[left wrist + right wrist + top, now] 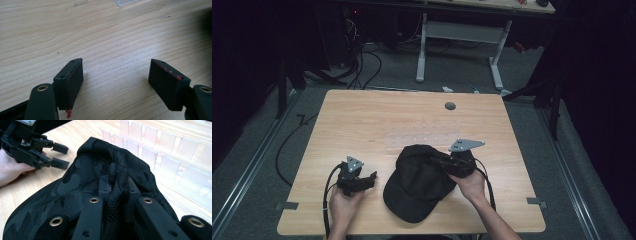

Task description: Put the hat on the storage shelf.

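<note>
A black camouflage cap (414, 185) with a mesh back lies at the front middle of the wooden table (362, 120). My right gripper (444, 162) is at the cap's right rear and is shut on it. In the right gripper view a bunched fold of the cap (82, 177) is pinched between the jaws of my right gripper (117, 183). My left gripper (372, 176) rests just left of the cap, apart from it, and points toward it. Its jaws stand open over bare wood in the left gripper view, with nothing between them (116, 62).
A clear plastic rack (419, 140) with several upright dividers (162, 152) lies flat behind the cap. A round cable hole (450, 106) is near the table's far edge. Grey tape marks (287, 205) sit at the front corners. A white-legged desk (462, 30) stands beyond the table.
</note>
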A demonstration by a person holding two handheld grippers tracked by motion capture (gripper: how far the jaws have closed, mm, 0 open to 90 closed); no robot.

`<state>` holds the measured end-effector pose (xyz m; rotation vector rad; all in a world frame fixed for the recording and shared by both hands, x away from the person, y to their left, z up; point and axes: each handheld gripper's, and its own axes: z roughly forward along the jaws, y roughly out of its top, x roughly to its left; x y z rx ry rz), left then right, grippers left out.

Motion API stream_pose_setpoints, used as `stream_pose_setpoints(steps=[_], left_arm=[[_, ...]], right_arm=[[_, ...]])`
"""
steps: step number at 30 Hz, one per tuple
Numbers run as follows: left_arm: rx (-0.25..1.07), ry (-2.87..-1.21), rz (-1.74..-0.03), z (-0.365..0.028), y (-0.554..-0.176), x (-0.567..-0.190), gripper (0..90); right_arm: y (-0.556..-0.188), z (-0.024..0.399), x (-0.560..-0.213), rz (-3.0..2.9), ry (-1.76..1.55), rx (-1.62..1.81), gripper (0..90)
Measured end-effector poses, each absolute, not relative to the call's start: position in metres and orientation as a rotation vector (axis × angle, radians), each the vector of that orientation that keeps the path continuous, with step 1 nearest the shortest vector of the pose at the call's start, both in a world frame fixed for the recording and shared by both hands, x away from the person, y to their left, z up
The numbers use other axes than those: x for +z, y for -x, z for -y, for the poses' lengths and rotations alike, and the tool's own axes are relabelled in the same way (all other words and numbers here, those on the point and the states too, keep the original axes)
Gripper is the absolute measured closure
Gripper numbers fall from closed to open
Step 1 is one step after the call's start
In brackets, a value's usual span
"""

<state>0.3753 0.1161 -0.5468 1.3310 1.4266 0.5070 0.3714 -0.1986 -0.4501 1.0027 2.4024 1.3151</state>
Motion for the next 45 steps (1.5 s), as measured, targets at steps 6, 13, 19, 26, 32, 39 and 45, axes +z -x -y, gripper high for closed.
stream_pose_setpoints(steps=[6,13,19,26,32,39,45], left_arm=[[0.500,-1.338,-1.424,-0.116,-0.375,-0.547,26.0],[0.433,-1.326,-1.432,-0.119,-0.376,-0.544,22.5],[0.309,-1.299,-1.445,-0.122,-0.376,-0.538,22.5],[0.157,-1.299,-1.370,-0.113,-0.366,-0.524,21.0],[-0.047,-1.345,-1.288,-0.100,-0.359,-0.501,16.6],[-0.159,-1.376,-1.202,-0.086,-0.354,-0.482,15.7],[-0.210,-1.414,-1.184,-0.074,-0.357,-0.477,15.6]], right_arm=[[-0.371,0.209,-0.443,-2.379,-0.987,1.330,80.8],[-0.369,0.217,-0.433,-2.362,-0.948,1.345,80.9],[-0.368,0.223,-0.430,-2.358,-0.930,1.358,80.9],[-0.366,0.229,-0.423,-2.356,-0.884,1.349,80.9],[-0.367,0.229,-0.421,-2.358,-0.866,1.366,80.8],[-0.366,0.229,-0.420,-2.361,-0.837,1.376,80.8],[-0.364,0.230,-0.418,-2.354,-0.804,1.400,80.8]])
